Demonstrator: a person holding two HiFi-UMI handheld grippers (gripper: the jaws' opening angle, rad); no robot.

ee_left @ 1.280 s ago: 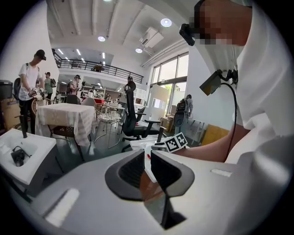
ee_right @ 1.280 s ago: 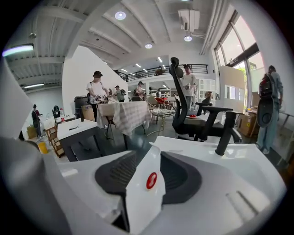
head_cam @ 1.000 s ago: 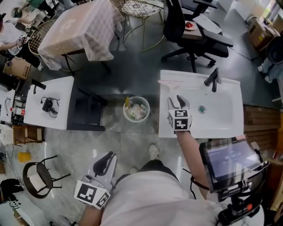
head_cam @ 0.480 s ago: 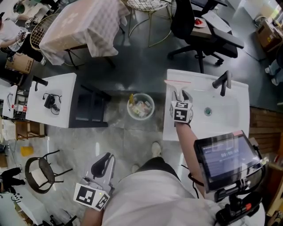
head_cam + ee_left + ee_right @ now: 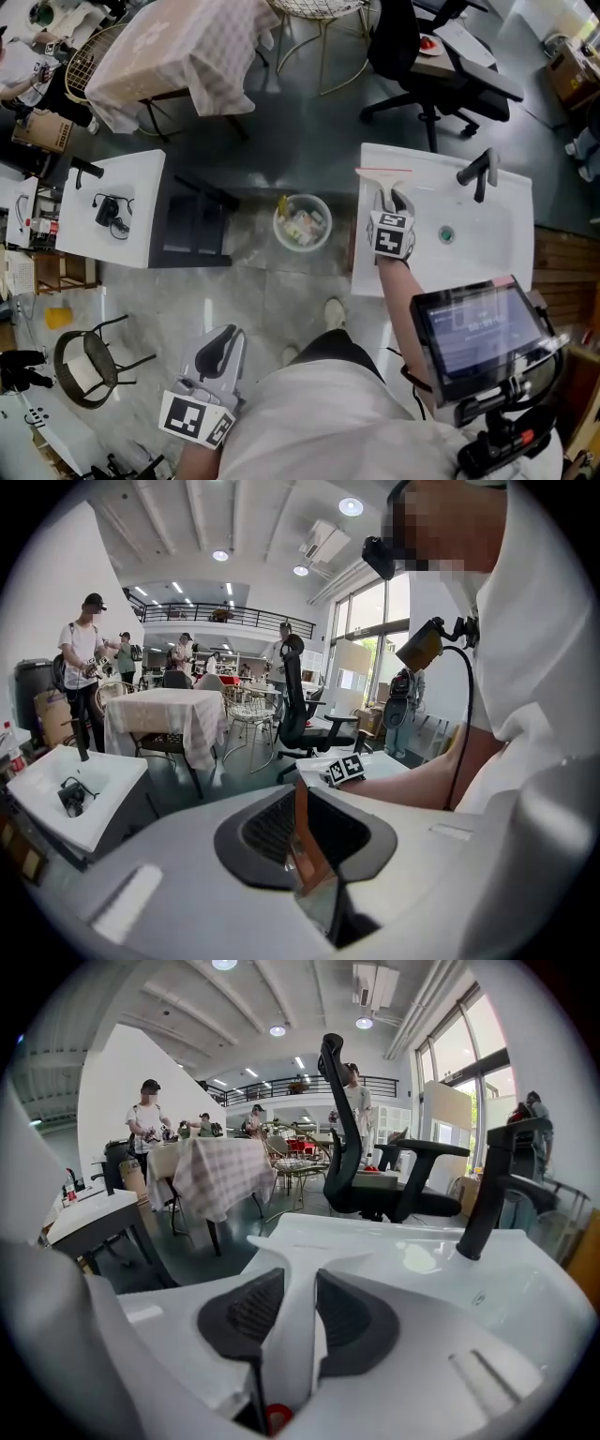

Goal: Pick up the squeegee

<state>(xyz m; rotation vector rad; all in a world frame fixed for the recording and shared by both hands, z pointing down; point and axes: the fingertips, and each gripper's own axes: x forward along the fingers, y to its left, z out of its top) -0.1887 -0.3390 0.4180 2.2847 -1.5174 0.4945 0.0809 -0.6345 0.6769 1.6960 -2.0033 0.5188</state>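
Right gripper (image 5: 390, 200) closing on the handle of the white plastic squeegee (image 5: 377, 172) atop the white ceramic sink (image 5: 497, 267); a slick handle could slip. Left gripper (image 5: 221, 349) pressed together, empty.

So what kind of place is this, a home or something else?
Probably a big open office or lab hall, not a home: a free-standing sink, an office chair and a clothed table.

The squeegee (image 5: 382, 175) lies flat on the left rim of the sink (image 5: 487, 258). It is white, with a thin pinkish blade set crosswise at its far end. Its handle runs back toward me, between the closing jaws of my right gripper (image 5: 389, 199), whose pads touch both its sides.
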